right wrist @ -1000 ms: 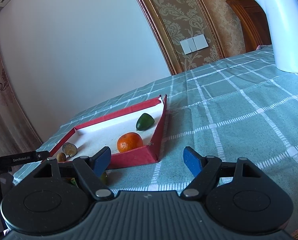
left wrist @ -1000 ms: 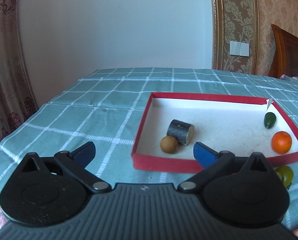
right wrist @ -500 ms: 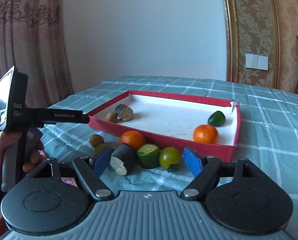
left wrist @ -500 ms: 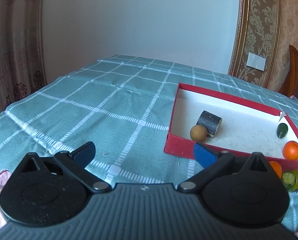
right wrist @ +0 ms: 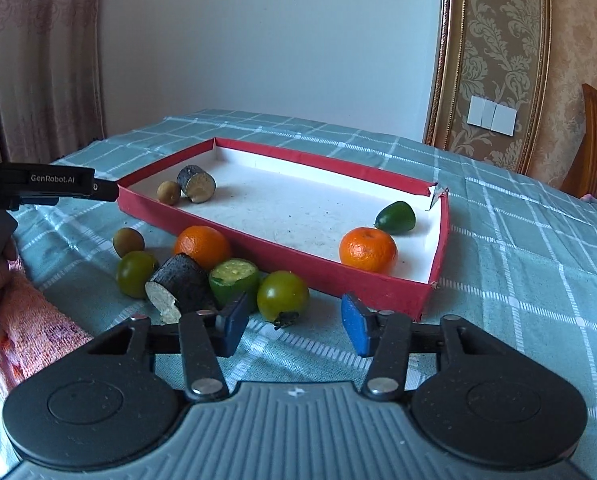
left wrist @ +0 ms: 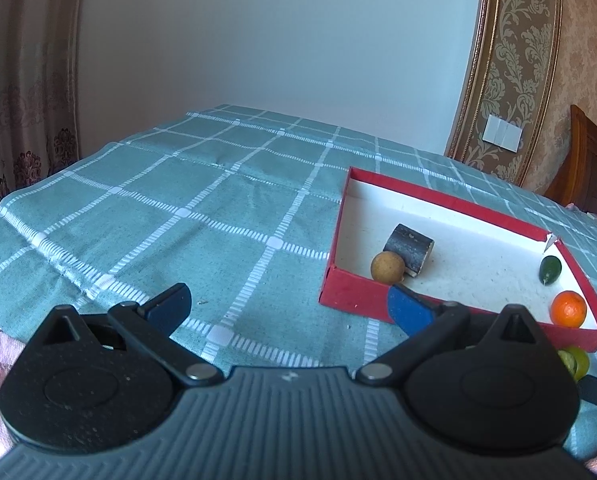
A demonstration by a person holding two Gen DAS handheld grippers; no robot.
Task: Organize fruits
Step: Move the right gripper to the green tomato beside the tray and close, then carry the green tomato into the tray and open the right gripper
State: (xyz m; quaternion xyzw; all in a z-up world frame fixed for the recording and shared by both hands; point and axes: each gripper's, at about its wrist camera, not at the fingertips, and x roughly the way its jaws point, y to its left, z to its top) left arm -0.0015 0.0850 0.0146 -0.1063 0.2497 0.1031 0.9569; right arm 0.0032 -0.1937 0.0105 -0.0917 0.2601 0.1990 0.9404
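Note:
A red tray with a white floor [right wrist: 282, 216] [left wrist: 478, 264] holds an orange [right wrist: 367, 249] [left wrist: 568, 309], a dark green fruit [right wrist: 395, 217] [left wrist: 549, 269], a small tan fruit [right wrist: 169, 193] [left wrist: 387, 266] and a dark cut cylinder [right wrist: 196, 183] [left wrist: 409, 249]. In front of the tray lie an orange [right wrist: 202, 246], a green tomato [right wrist: 282, 296], a cut green piece [right wrist: 233, 282], a dark cut piece [right wrist: 178, 286], another green fruit [right wrist: 135, 273] and a brown fruit [right wrist: 128, 241]. My right gripper [right wrist: 294, 326] is open, just short of the green tomato. My left gripper [left wrist: 286, 308] is open and empty, left of the tray.
A green checked cloth [left wrist: 178, 208] covers the table. A pink towel [right wrist: 34, 324] lies at the near left edge. The left gripper's body [right wrist: 50, 184] reaches in beside the tray's left corner. Curtains, a wall and a wooden headboard stand behind.
My right gripper swung left from the tray's right corner and moved closer to the loose fruits. My left gripper pulled back and left, away from the tray. Both stayed open.

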